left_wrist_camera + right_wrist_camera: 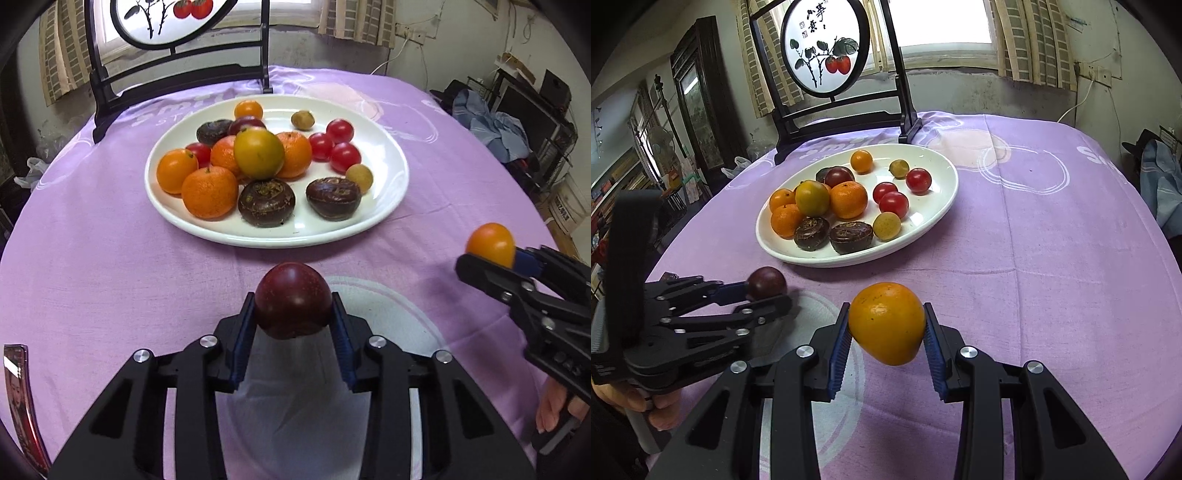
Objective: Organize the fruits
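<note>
While each tool carries one fruit, both hang low in the frame, clear of the white plate (391,192) at upper centre, likely so the fruits can be sorted apart. The left tool (294,301) pinches a dark red fruit (293,299) between its blue pads; the right tool (887,325) pinches an orange fruit (886,321). Tangerines (208,192), cherry tomatoes (345,157) and dark brown fruits (266,201) sit heaped on the plate, which rests on the purple-clothed surface (110,266).

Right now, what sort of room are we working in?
Probably a lived-in home room: a table under a purple printed cloth, a painted persimmon table screen, a curtained window, and clothes piled on a side rack.
</note>
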The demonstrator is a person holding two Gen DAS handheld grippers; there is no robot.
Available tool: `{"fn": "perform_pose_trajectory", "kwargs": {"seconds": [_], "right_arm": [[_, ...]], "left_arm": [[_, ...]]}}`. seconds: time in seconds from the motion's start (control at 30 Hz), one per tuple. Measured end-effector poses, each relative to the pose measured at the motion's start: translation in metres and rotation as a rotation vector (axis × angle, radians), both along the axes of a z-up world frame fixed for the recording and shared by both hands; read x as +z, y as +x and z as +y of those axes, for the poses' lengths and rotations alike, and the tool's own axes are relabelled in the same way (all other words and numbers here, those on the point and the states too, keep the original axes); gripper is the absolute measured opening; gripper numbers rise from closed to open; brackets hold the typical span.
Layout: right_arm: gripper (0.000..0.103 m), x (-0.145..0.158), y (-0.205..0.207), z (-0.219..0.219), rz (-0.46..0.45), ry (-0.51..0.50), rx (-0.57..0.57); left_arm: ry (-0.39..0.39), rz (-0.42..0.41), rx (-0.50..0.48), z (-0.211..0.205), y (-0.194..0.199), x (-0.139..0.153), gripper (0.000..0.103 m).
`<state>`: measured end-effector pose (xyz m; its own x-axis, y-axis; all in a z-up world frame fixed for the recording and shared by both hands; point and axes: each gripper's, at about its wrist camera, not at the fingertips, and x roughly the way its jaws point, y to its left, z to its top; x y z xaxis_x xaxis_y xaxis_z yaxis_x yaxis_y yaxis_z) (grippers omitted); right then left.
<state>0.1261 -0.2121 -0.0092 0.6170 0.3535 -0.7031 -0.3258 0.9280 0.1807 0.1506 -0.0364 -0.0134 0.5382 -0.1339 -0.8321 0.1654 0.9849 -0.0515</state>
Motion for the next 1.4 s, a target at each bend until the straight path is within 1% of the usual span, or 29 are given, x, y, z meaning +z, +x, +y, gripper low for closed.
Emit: {"fn": "perform_pose_trajectory", "kwargs": {"seconds": [0.17, 0.27, 0.37, 0.43, 0.53, 0.67, 0.73, 0.8, 0.83, 0.9, 0.97, 1.03, 1.2, 1.4], "right_arm": [[0.038, 0.015, 0.001, 0.003, -0.031, 0.01, 0.004], [0.038, 0.025, 0.008, 0.012, -0.053, -0.013, 0.014], [0.038, 0.039, 0.023, 0.025, -0.09, -0.039, 0.03], [0.038, 0.043, 0.038, 0.036, -0.102, -0.053, 0.037], [0.038, 0.038, 0.062, 0.05, -0.097, -0.07, 0.031], [0.038, 0.017, 0.094, 0.059, -0.052, -0.074, -0.001], [0.038, 0.007, 0.105, 0.061, -0.026, -0.077, -0.015], [0.038, 0.0, 0.113, 0.062, -0.004, -0.074, -0.029], [0.039, -0.001, 0.115, 0.061, 0.004, -0.066, -0.033], [0.048, 0.001, 0.112, 0.059, -0.01, -0.053, -0.041], [0.052, 0.007, 0.106, 0.056, -0.03, -0.047, -0.033], [0.052, 0.012, 0.099, 0.052, -0.049, -0.05, -0.034], [0.053, 0.023, 0.076, 0.039, -0.068, -0.028, -0.029], [0.055, 0.028, 0.043, 0.025, -0.07, -0.017, -0.02]], "left_arm": [[-0.007, -0.072, -0.006, 0.013, -0.005, 0.034, 0.038], [-0.004, -0.102, 0.006, 0.018, 0.004, 0.052, 0.038], [0.005, -0.128, 0.031, 0.023, 0.023, 0.064, 0.038], [0.008, -0.133, 0.064, 0.028, 0.04, 0.066, 0.038], [0.011, -0.124, 0.122, 0.036, 0.071, 0.062, 0.038], [0.042, -0.111, 0.182, 0.04, 0.104, 0.051, 0.038], [0.044, -0.103, 0.195, 0.04, 0.115, 0.047, 0.038], [0.03, -0.094, 0.21, 0.041, 0.124, 0.043, 0.039], [0.023, -0.092, 0.219, 0.041, 0.127, 0.041, 0.042], [0.019, -0.104, 0.232, 0.04, 0.127, 0.042, 0.063], [0.024, -0.125, 0.238, 0.038, 0.125, 0.046, 0.072], [0.02, -0.141, 0.244, 0.038, 0.119, 0.049, 0.075], [-0.002, -0.147, 0.238, 0.037, 0.099, 0.055, 0.083], [-0.021, -0.145, 0.214, 0.034, 0.064, 0.056, 0.086]]}}
